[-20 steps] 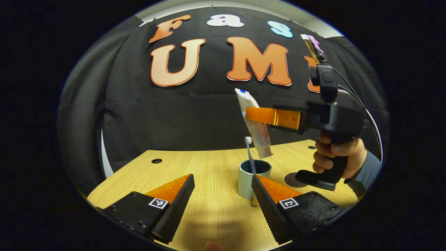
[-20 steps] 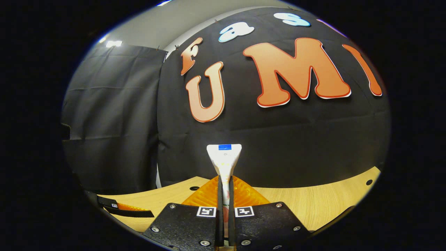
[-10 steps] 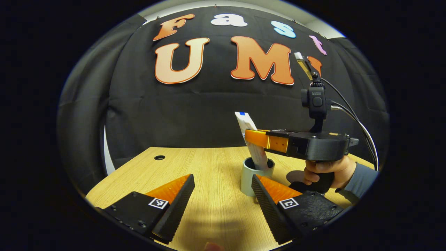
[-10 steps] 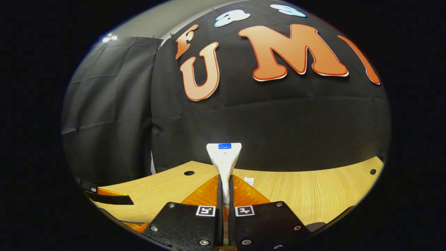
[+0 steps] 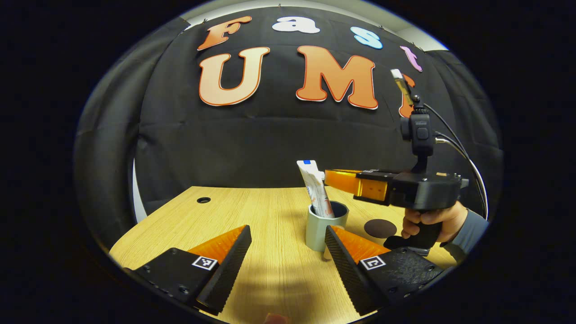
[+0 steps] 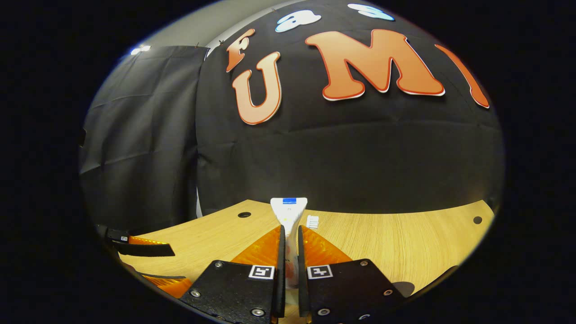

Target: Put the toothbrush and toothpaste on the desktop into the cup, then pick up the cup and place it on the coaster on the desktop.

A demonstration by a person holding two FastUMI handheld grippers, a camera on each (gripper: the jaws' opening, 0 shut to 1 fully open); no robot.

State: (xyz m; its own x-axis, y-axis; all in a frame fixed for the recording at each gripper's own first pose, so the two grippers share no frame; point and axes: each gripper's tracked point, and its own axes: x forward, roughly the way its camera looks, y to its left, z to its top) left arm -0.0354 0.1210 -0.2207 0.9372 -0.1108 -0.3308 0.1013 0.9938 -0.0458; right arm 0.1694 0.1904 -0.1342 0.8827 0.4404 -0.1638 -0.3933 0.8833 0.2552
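- Standing tail-up in the cup [image 5: 320,227], the toothpaste [image 5: 315,188] tube shows a blue stripe at its crimped end; its printing is too small to read.
- The pale cylindrical cup sits right of centre in the left gripper view, on a wood-grain desktop [image 5: 252,211] with round cable holes, black cloth behind.
- A dark round coaster [image 5: 380,228] lies just right of the cup.
- The toothbrush [image 6: 312,221] head peeks beside the tube.
- The right gripper [image 6: 288,252] is narrowly parted around the tube, seemingly loose.
- The left gripper [image 5: 288,252] gapes wide, empty.
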